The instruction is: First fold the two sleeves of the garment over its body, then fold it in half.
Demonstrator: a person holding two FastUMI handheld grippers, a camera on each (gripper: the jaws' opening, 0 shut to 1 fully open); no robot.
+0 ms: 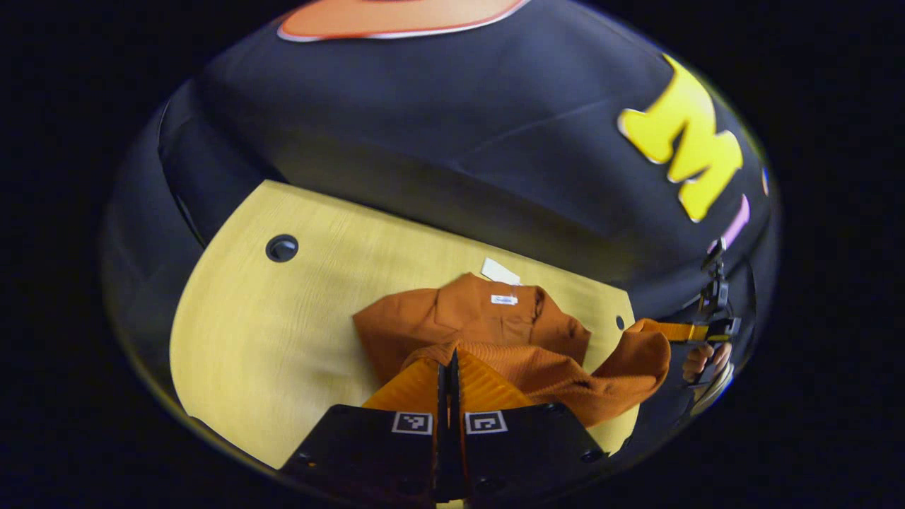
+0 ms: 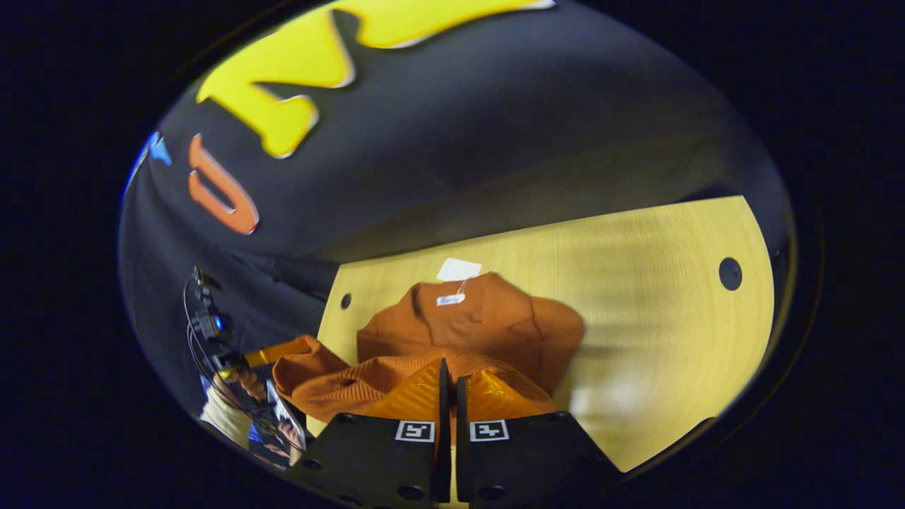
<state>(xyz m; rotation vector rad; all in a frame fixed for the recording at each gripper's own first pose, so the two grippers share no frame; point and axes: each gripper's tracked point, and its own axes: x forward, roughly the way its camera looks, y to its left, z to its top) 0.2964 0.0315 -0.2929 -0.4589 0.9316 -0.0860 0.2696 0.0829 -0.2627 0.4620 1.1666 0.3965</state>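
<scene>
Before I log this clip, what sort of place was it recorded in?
Likely a recording booth, not a home: a black cloth wall backs a pale wooden table with round cable holes, where a rust-orange knit garment with a white hang tag is being folded.

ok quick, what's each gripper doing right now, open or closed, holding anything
left gripper: closed on the orange garment's lifted edge.
right gripper: closed on the same garment's edge.

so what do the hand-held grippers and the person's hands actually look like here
Each hand-held gripper, left and right, has ribbed, wedge-shaped fingers on a black body with two square black-and-white tags. Seen farther off, the other one carries a black camera module with cables. The hand holding it wears a pale sleeve.
</scene>
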